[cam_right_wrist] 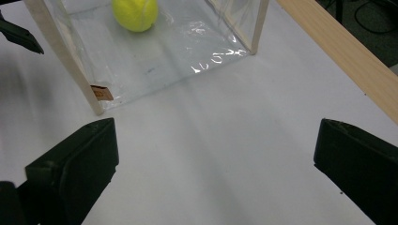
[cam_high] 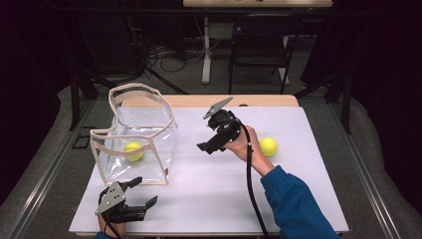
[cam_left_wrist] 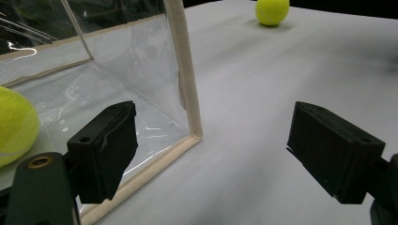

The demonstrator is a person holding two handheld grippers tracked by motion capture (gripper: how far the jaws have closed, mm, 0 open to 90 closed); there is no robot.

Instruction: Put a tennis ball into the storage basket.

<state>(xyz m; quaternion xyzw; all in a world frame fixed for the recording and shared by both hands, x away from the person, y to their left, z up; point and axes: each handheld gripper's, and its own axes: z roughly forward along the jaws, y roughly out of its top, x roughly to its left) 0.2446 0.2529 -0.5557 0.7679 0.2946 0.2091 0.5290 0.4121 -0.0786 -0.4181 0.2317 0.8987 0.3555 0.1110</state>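
Observation:
A clear plastic bag with beige trim stands open at the table's left, and a yellow tennis ball lies inside it. A second tennis ball rests on the white sheet at the right, just behind the person's right hand. My right gripper hovers mid-table, open and empty, its jaws pointing toward the bag and the ball in it. My left gripper sits open near the front edge, close to the bag's front corner. In the left gripper view the inside ball is at the left and the loose ball is far off.
A white sheet covers the table, with a wooden strip showing along the far edge. Behind the table stand a black chair and a desk leg among cables on the floor. One jaw of the left gripper shows beside the bag.

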